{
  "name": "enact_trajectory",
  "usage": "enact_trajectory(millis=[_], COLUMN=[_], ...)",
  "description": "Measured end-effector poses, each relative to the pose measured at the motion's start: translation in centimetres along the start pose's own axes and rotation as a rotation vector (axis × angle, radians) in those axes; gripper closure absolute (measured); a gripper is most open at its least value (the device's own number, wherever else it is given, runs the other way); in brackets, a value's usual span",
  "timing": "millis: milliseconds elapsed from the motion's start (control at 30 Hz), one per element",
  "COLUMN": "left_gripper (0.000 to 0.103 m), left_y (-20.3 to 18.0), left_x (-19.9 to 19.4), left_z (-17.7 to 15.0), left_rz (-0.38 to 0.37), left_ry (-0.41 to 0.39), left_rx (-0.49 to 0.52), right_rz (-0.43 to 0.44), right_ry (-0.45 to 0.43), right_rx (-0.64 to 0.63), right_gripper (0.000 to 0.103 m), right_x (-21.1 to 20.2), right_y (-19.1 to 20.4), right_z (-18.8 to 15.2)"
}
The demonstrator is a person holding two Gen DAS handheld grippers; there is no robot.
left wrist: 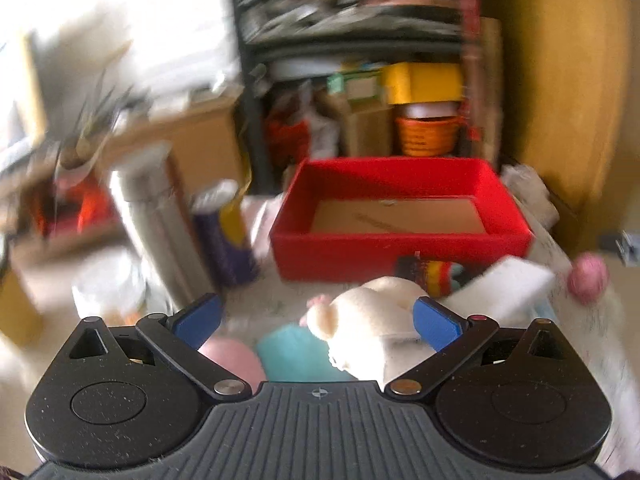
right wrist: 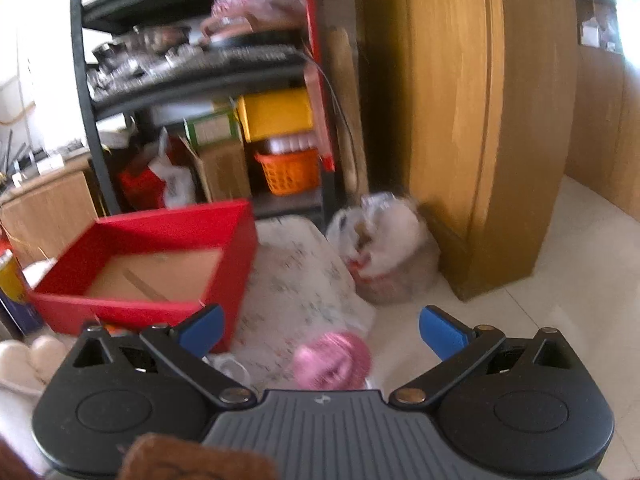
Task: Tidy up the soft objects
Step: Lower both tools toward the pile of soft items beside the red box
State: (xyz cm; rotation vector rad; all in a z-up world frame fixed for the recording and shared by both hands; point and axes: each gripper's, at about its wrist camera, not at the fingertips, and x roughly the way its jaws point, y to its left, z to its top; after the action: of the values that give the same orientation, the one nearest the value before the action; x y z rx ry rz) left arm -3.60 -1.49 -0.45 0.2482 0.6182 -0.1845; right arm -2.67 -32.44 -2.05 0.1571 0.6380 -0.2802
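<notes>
A red box (left wrist: 400,248) with a bare cardboard floor stands on a floral cloth; it also shows in the right wrist view (right wrist: 132,304) at the left. My left gripper (left wrist: 316,320) is open above a white plush toy (left wrist: 360,328), with a teal soft item (left wrist: 292,354) and a pink one (left wrist: 232,356) below it. A white folded item (left wrist: 508,284), a striped soft toy (left wrist: 428,272) and a pink ball (left wrist: 587,278) lie in front of the box. My right gripper (right wrist: 320,330) is open above the pink ball (right wrist: 332,360).
A black shelf rack (right wrist: 200,80) with boxes and an orange basket (right wrist: 290,170) stands behind the box. A wooden cabinet (right wrist: 472,120) is at the right with a plastic bag (right wrist: 384,248) at its foot. A purple-yellow can (left wrist: 228,232) and a grey cylinder (left wrist: 160,216) stand left.
</notes>
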Motion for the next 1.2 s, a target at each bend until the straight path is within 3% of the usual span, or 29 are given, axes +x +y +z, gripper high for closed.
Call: enact_trajectory(millis=[133,233,367,533,700,767,900,1033,1200], left_gripper=[0.006,0.006,0.006,0.006,0.006,0.006,0.006,0.006,0.006], left_y=[-1.6,-2.7,-4.2,-4.2,-5.8,-6.3,-7.9,-9.2,-9.9], left_x=[-1.9,-2.5,-3.4,-4.3,-5.2,-4.9,-3.8,-2.2,-0.3], left_z=[-1.2,-2.2,-4.2,-6.5,-8.2,-8.6,-9.0,-9.0,-9.0], left_rz=[-0.073,-0.159,-0.138,-0.175,-0.234,-0.283,-0.305,-0.356,-0.39], left_ry=[-0.06,-0.022,0.011,0.082,0.094,0.112,0.131,0.187,0.25], left_rx=[0.15,0.173,0.254,0.253,0.348,0.38,0.509,0.668,0.706], right_rz=[0.051,0.078,0.119,0.153,0.201,0.228,0.276,0.285,0.334], right_ry=[0.028,-0.002,0.001,0.03,0.072,0.101,0.193,0.206,0.245], right_rx=[-0.01,-0.051,-0.065,-0.109,-0.155,-0.166,-0.21,-0.24,-0.212], right_gripper=[0.024,0.024,0.024,0.024,0.024,0.024,0.024,0.024,0.024], right_x=[-0.1,-0.9,-1.4,-1.7,-3.3,-3.9,-4.4,-4.5,-3.9], right_y=[0.1,0.8,1.5,2.1,2.3,2.1,2.5,3.1,2.9], right_z=[0.1,0.1,0.3,-0.5,-1.7,-2.4,-4.1,-4.7,-4.6])
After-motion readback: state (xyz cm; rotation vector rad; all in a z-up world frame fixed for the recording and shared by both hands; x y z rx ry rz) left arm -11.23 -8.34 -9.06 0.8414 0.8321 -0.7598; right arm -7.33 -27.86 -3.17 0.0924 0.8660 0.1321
